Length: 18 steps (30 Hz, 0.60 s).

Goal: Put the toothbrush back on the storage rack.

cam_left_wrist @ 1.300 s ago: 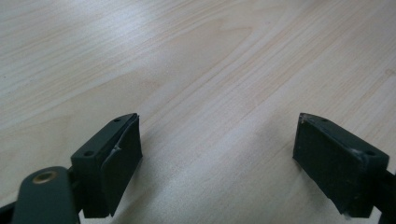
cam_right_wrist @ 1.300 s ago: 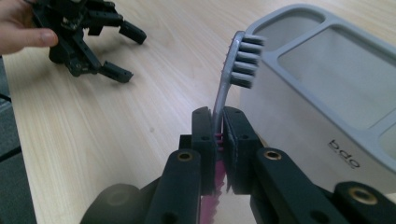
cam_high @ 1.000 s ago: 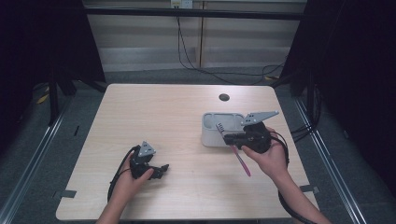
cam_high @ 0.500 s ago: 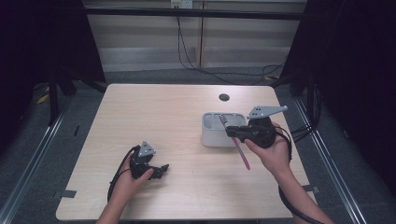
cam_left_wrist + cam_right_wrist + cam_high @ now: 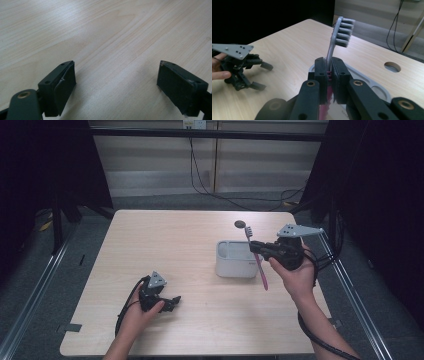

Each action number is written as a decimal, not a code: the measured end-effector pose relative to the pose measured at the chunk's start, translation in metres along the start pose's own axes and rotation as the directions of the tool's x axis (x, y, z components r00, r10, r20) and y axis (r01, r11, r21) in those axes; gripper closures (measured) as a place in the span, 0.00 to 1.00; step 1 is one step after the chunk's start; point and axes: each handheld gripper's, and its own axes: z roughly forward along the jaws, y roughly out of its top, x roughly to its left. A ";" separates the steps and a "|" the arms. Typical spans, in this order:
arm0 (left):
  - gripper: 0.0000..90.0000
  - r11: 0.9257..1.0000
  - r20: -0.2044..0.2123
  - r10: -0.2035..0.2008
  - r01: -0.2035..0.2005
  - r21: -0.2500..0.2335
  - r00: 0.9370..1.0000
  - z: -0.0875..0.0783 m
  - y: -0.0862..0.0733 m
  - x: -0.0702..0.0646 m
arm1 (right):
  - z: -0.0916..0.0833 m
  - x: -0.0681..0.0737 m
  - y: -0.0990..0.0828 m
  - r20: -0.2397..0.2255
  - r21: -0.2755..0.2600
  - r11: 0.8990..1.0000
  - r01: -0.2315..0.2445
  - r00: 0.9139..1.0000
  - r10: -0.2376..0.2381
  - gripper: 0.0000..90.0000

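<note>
Above holder [image 5: 235, 262] – right hand-held gripper [image 5: 256, 246] clamps toothbrush [image 5: 258, 262] | bristles [image 5: 343, 32] grey

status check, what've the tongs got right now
Right tongs shut on toothbrush, above the holder. Left tongs open, low over table. Nothing in the way.

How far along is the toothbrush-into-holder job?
Done: the right hand-held gripper is shut on the pink toothbrush, bristle head up, clear of the table.
In hand: it holds the brush at the white holder, handle hanging down in front of it.
Left: the brush is not yet in a slot.
The left hand-held gripper is open and holds nothing.
</note>
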 end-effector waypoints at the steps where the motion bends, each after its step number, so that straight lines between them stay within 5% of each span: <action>1: 0.17 1.000 0.001 0.000 0.000 0.000 1.000 0.000 0.000 0.000 | -0.001 -0.001 0.000 0.006 -0.007 1.000 -0.001 1.000 0.001 0.93; 18: 0.17 1.000 0.000 0.000 0.000 0.000 1.000 0.000 0.000 0.000 | -0.004 -0.017 0.008 0.057 -0.097 0.994 -0.042 0.997 0.048 0.93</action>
